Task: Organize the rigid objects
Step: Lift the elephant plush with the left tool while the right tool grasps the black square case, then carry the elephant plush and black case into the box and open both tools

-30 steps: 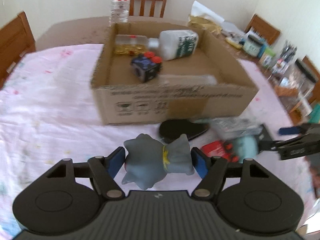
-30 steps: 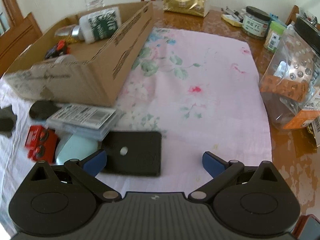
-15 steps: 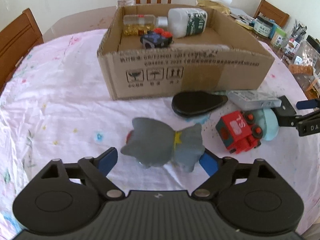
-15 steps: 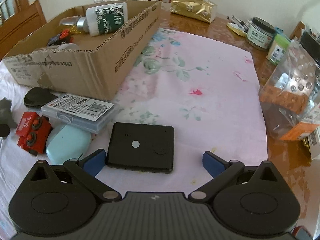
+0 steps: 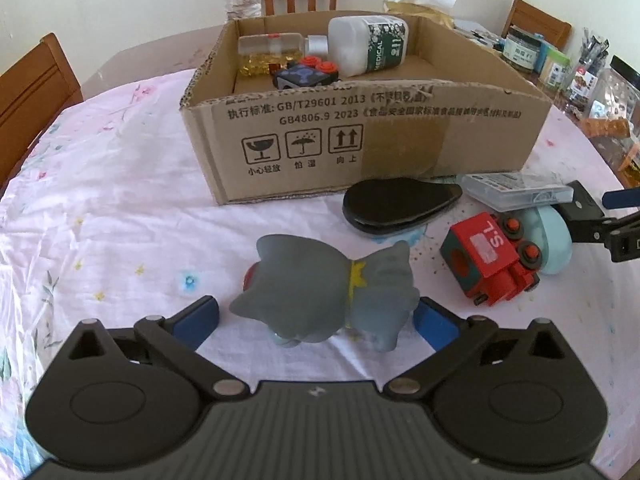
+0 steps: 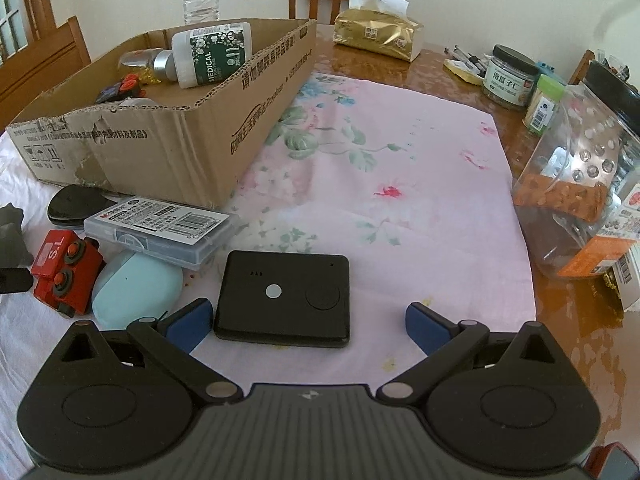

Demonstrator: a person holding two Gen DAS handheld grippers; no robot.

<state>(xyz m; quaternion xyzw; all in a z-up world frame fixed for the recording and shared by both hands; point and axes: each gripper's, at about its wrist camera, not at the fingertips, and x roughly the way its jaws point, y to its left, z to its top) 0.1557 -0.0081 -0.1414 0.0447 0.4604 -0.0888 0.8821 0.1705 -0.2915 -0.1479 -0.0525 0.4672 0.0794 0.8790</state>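
The grey toy figure point(image 5: 328, 292) lies on its side on the pink floral cloth point(image 5: 120, 200) right between the fingers of the left gripper point(image 5: 316, 318), whose jaws have just been opening and now stand wide; the left pad point(image 5: 198, 316) is clear of the toy, while the right pad point(image 5: 434, 322) sits just beside its lower end (whether it grazes it cannot be told), so nothing is gripped. Ahead of that gripper stands the cardboard box point(image 5: 360, 136), its near wall between the tool and the things inside: one white medical bottle point(image 5: 368, 46), one clear bottle with yellow contents point(image 5: 270, 54) and one dark toy with red knobs point(image 5: 308, 74). Ahead and to the right of the toy lie one black flat case point(image 5: 396, 204) and one red toy engine point(image 5: 488, 258), the engine touching a pale blue oval case point(image 5: 554, 240). A clear plastic box point(image 6: 160, 228) rests partly on that blue case. The right gripper point(image 6: 308, 320) is also spread wide and holds nothing; one black square device point(image 6: 286, 298) lies flat between its fingers, close to the left one and well apart from the right. To its right stand jars and a clear snack container point(image 6: 580, 184); a gold tissue pack point(image 6: 376, 34) sits far ahead.
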